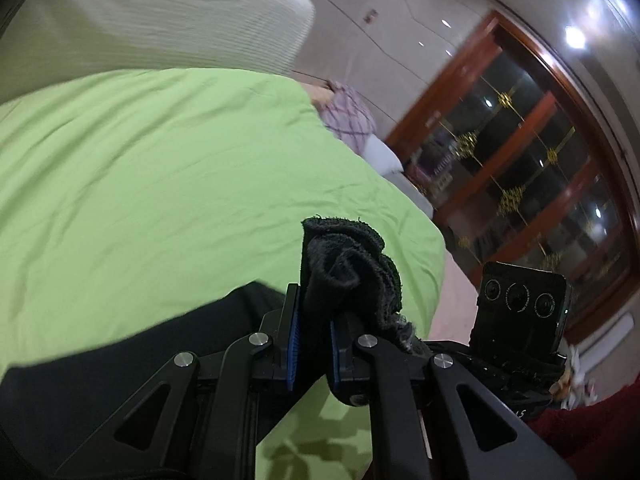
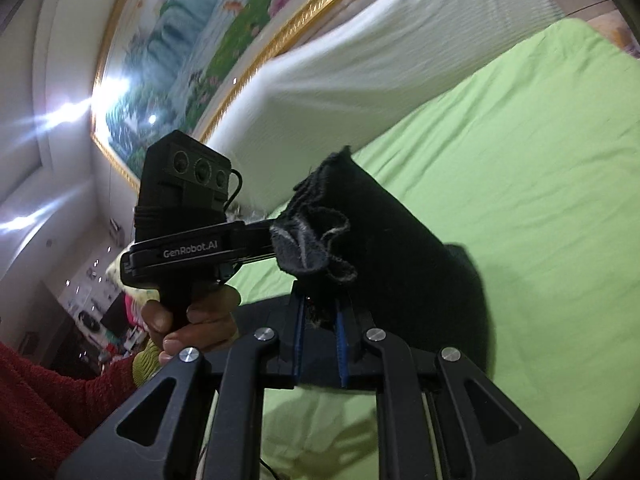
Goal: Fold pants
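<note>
Holding black pants (image 2: pixel 384 240) lifted off green bed (image 1: pixel 160 168), left gripper (image 1: pixel 314 344) and right gripper (image 2: pixel 320 336) both clamped on bunched edge, fold barely begun, laying flat undone.

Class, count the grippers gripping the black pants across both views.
2. The left gripper clamps one bunched edge of the black pants; the right gripper clamps another edge beside it.

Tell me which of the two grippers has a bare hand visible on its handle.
The left gripper, seen in the right wrist view: a hand grips its handle. The right gripper shows no hand, only its camera block.
</note>
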Motion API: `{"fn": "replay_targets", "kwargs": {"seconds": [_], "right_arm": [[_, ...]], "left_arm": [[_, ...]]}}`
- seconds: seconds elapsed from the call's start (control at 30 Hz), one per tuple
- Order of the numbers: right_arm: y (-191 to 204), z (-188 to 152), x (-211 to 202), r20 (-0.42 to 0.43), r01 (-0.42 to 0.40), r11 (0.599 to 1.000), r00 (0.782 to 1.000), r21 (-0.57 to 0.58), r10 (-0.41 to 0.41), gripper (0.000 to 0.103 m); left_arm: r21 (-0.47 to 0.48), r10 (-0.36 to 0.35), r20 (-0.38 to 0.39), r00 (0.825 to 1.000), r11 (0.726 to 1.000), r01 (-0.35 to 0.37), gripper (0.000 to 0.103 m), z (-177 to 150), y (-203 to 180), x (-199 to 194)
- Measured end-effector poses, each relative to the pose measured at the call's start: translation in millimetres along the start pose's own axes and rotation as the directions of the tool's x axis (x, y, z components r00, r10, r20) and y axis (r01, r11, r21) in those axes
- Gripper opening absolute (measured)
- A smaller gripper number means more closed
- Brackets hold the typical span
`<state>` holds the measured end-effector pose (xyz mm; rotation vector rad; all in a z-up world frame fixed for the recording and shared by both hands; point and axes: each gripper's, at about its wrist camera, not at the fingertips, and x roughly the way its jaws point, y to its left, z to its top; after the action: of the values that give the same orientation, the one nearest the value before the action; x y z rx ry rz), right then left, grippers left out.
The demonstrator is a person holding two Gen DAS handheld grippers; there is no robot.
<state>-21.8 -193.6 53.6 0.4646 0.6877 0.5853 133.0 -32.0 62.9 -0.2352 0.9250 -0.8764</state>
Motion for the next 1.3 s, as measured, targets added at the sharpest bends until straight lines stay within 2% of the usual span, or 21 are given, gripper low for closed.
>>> {"fn": "replay_targets", "kwargs": {"seconds": [0.27,0.67,0.87,0.93,1.03,1.1,1.17,1.3], "right_arm": [[2.8,-10.7,50.8,-0.139,0.016,1.000,0.990,-0.025,-0.019,0.015],[-2.2,-25.0,100.2,-0.294,0.102,0.993,0.949,-0.064,-0.116,0.015],[1.5,-25.1,115.7,-0.328,0.130,0.989,0.933,-0.068,-0.145,0.022],[3.0,-25.9,118.0,-0.339,0.127,0.990,0.930,-0.068,-0.143,0.029],[8.5,-28.0,121.9,-0.352,0.108,0.992,0.927,-0.072,-0.127,0.039],[12.6,-30.8,123.2,-0.364,0.096,0.992,0.924,-0.077,-0.117,0.043],[16.5,-32.3,124.6,-0.375,0.086,0.993,0.921,-0.079,-0.109,0.043],[21.5,-34.2,125.0,-0.385,0.076,0.994,0.917,-0.080,-0.101,0.044]], "left_arm": [[-0.138,0.040,0.039,0.998,0.990,-0.034,0.008,-36.0,51.7,-20.5],[-0.305,0.117,0.011,0.993,0.946,-0.109,0.009,-76.7,104.4,-17.9],[-0.376,0.137,0.018,0.990,0.919,-0.120,0.012,-89.6,116.4,-28.4],[-0.389,0.153,0.025,0.988,0.912,-0.131,0.012,-93.9,118.0,-33.6],[-0.399,0.208,0.032,0.978,0.900,-0.178,0.020,-101.1,117.1,-43.6],[-0.413,0.244,0.038,0.969,0.887,-0.207,0.032,-104.2,116.2,-49.7],[-0.438,0.276,0.051,0.960,0.870,-0.226,0.041,-113.3,119.7,-59.7],[-0.484,0.324,0.068,0.944,0.838,-0.252,0.049,-127.7,118.5,-76.7]]}}
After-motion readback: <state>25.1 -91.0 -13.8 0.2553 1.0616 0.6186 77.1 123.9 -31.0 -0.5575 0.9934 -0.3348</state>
